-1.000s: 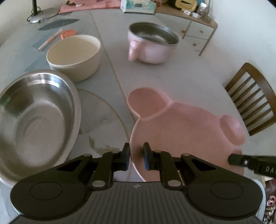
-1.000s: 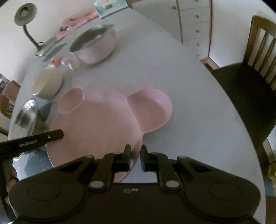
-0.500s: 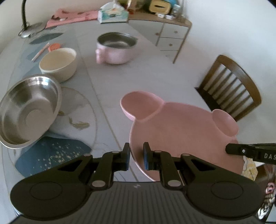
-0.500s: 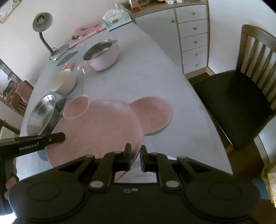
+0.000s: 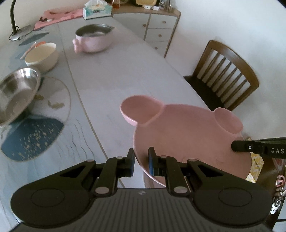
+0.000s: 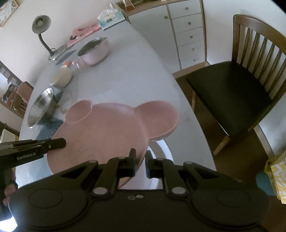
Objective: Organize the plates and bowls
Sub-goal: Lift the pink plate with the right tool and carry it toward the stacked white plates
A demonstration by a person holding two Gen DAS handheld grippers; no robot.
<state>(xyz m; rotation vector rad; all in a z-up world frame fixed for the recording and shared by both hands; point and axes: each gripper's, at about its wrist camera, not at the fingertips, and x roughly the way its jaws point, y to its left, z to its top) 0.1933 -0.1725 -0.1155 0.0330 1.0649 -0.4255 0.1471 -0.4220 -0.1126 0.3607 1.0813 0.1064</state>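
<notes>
A pink bear-shaped plate (image 5: 185, 132) with two round ear compartments is held in the air above the table's near right edge. My left gripper (image 5: 141, 160) is shut on its near left rim. My right gripper (image 6: 140, 163) is shut on its right rim, and the plate (image 6: 107, 132) fills the middle of the right wrist view. A steel bowl (image 5: 14, 94), a cream bowl (image 5: 42, 56) and a pink pot with a steel lining (image 5: 93, 40) stand on the table to the left and far side.
The grey oval table (image 5: 114, 75) carries round placemats (image 5: 30, 137) at the left. A wooden chair (image 5: 225, 75) stands at the right, beside white drawers (image 5: 159, 30). A desk lamp (image 6: 42, 35) and tissue box (image 5: 97, 10) sit at the far end.
Both grippers have lifted the pink plate up from the table and drawn it back toward the near right edge. The bowls now look smaller and farther away.
</notes>
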